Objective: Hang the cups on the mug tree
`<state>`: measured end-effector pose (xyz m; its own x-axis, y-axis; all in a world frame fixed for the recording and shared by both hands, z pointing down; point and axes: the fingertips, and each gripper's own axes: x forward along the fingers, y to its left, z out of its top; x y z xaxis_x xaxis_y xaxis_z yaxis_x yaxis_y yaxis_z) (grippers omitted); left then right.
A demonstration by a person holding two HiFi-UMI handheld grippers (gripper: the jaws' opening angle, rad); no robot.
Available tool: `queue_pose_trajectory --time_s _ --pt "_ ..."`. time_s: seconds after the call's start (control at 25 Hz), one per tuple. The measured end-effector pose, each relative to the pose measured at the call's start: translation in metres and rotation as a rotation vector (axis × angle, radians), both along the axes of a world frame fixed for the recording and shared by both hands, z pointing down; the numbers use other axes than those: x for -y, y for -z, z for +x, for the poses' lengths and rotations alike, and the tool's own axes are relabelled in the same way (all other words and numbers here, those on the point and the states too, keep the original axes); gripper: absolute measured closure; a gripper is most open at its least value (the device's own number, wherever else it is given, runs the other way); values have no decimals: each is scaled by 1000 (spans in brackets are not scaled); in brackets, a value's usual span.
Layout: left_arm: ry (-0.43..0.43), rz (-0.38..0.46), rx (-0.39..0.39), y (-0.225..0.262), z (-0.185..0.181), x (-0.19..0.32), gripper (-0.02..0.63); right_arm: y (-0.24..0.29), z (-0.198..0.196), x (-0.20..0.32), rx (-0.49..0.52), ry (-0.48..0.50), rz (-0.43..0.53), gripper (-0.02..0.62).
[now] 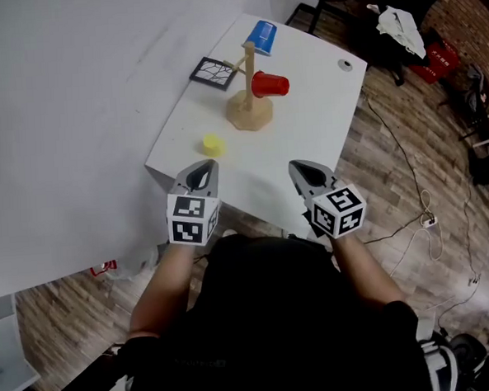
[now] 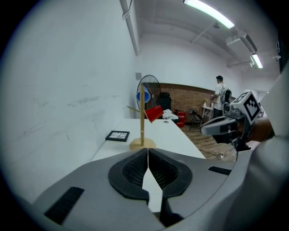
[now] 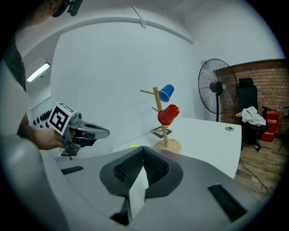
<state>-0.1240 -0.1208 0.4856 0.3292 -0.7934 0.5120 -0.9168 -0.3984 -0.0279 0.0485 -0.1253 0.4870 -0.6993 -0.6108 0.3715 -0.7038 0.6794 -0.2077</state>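
Mug tree (image 1: 248, 112) stands upright mid-table (image 1: 311, 133), its post vertical. Red cup (image 1: 269, 84) hangs on a peg, long axis slanting out from the post toward the right in the head view. Blue cup (image 1: 260, 37) hangs higher, slanting toward the far side. Yellow cup (image 1: 212, 144) sits on the table near the front edge. Left gripper (image 1: 201, 172) and right gripper (image 1: 306, 172) hover at that edge, jaws together, nothing between them.
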Motion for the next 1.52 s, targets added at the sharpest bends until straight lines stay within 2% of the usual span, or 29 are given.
queue_pose_trajectory --time_s 0.24,0.32,0.52,0.68,0.88,1.16,1.24,1.36,1.52 --pt "47 -54 98 -44 -35 32 577 -8 -1 -2 -19 -17 -11 588" --pt "53 -73 109 -56 -43 46 491 -7 -1 -3 -24 -23 -9 588" --pt "30 -154 133 -96 -49 77 388 -4 5 -2 -32 -61 1 588" --pt "-8 -206 184 -123 -48 86 341 -5 11 -5 -35 -98 0 588" --pt "-58 -226 202 -138 -41 93 330 -9 19 -9 -43 -142 -7 588" --pt "-76 -248 199 -146 -37 100 333 -8 16 -12 -51 -169 -12 588" --pt "-71 -251 197 -146 -38 101 362 -8 15 -12 -52 -173 -12 588" --pt "-70 -255 144 -141 -39 101 377 -10 12 -11 -52 -178 -16 588" --pt "-33 -206 11 -111 -46 105 379 -10 7 -12 -49 -178 -22 588"
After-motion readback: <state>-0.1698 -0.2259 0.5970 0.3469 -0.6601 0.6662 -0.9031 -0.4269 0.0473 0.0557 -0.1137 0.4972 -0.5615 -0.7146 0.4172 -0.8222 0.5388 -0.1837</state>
